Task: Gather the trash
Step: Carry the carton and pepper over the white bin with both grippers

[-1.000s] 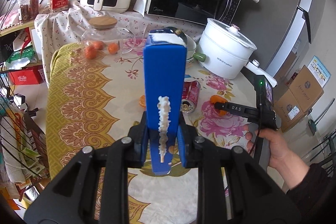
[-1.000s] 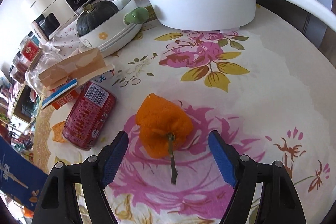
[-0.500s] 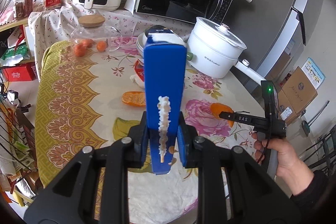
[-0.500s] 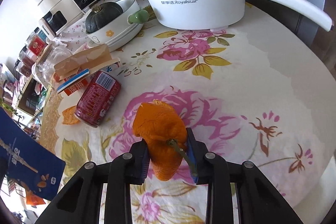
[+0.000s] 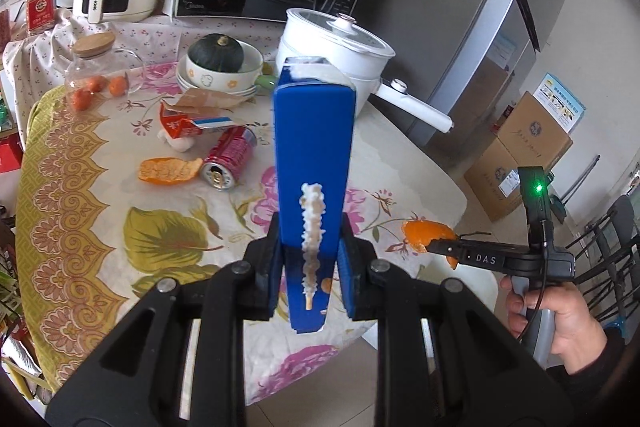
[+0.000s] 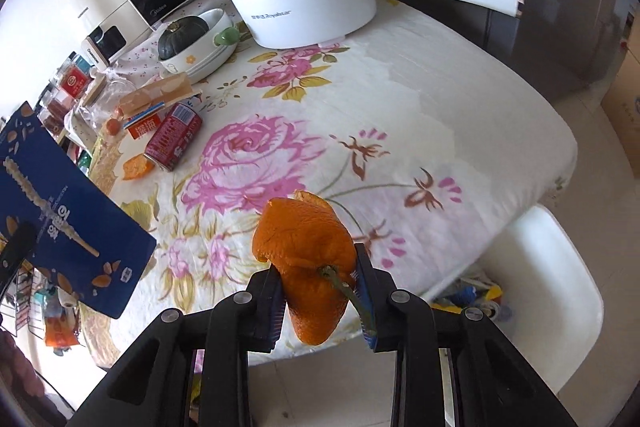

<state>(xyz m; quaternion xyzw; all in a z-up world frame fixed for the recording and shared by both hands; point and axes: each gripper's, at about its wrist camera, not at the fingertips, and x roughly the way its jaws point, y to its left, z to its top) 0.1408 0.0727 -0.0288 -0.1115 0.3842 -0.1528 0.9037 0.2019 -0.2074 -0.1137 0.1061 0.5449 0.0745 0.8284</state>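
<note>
The curled orange tangerine peel with its green stalk [image 6: 306,267] is pinched in my right claw [image 6: 318,293], lifted clear over the near edge of the flower-printed counter [image 6: 420,95]. My left claw [image 5: 310,273] is pressed onto a tall flat blue snack box printed with a white coated stick [image 5: 314,163], held upright above the counter.

So I judge the step in hand is carrying off two pieces of trash at once. What I need next is a bin; I cannot pick one out for certain, though coloured rubbish shows on the floor at about four o'clock of my right claw.

Still lying on the counter, at ten o'clock from the box in the left view: a crushed red drink can [image 5: 228,163], a flat orange peel [image 5: 168,171] and a torn red-and-white carton [image 5: 192,121]. Those look like the later pickups.
</note>
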